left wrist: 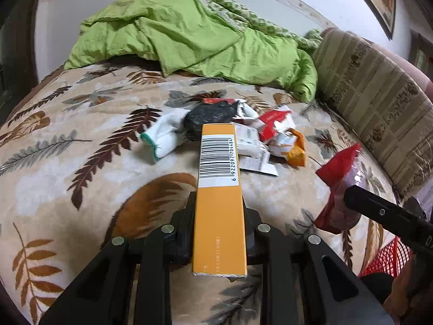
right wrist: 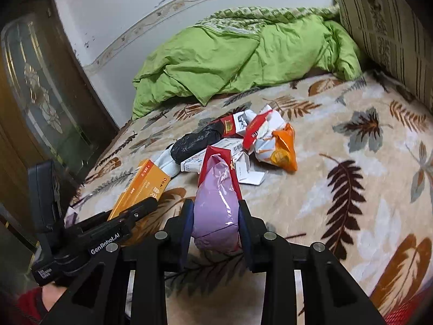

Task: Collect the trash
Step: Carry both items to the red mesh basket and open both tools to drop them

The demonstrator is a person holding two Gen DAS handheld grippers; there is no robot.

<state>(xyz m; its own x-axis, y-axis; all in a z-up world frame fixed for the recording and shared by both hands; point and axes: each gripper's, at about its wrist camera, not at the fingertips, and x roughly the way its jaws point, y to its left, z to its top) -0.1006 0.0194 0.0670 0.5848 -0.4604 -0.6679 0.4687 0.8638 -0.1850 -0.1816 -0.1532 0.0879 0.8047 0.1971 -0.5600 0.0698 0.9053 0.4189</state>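
- Currently the left hand-held gripper (left wrist: 219, 216) is clamped on the long orange box (left wrist: 219, 189), gripped near its back half; the front overhang could lever it loose if it swings.
- Right hand-held gripper (right wrist: 216, 216) squeezes a red-and-pink packet (right wrist: 216, 205); glossy film, could slide out.
- Remaining trash pile (left wrist: 259, 138) sits mid-bed (left wrist: 81, 124), beside a white glove (left wrist: 165, 135).
- Red mesh basket (left wrist: 384, 260) is barely visible at the edge, so a drop could miss it.

Orange box (left wrist: 219, 189) clamped in the left tongs (left wrist: 218, 211): barcode label, digits read 6 922097 704484. Seen from the right wrist, the left tongs' black body carries white lettering "GenRobot.AI" (right wrist: 105, 244). Red print on the box's side is too small to read.
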